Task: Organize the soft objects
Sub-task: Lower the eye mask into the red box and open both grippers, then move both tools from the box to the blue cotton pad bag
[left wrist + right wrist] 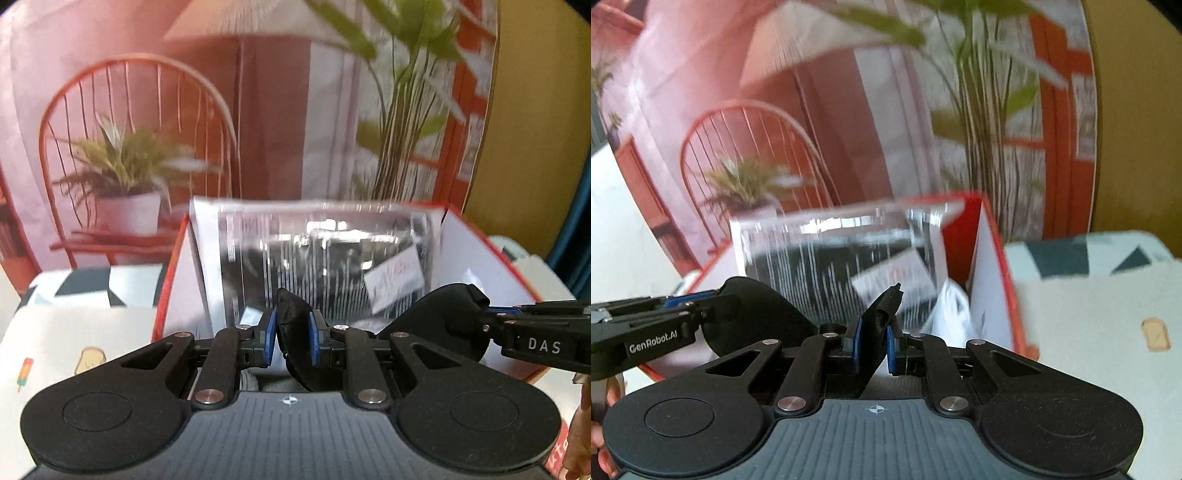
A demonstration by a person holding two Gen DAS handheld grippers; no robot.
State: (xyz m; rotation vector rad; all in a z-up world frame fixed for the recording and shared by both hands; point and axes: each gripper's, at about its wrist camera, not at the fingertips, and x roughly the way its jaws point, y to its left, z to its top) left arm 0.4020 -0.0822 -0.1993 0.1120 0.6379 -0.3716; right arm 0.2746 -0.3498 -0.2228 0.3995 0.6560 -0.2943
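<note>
The left gripper (291, 341) sat at the lower centre of its own view, its blue pads nearly together and clamped on a fold of black cloth (295, 332). The right gripper (874, 345) was pinched the same way on the cloth (881, 325) in its view. Each reached into the other's frame from the side. Part of a hand (580, 443) showed at the lower right edge.
</note>
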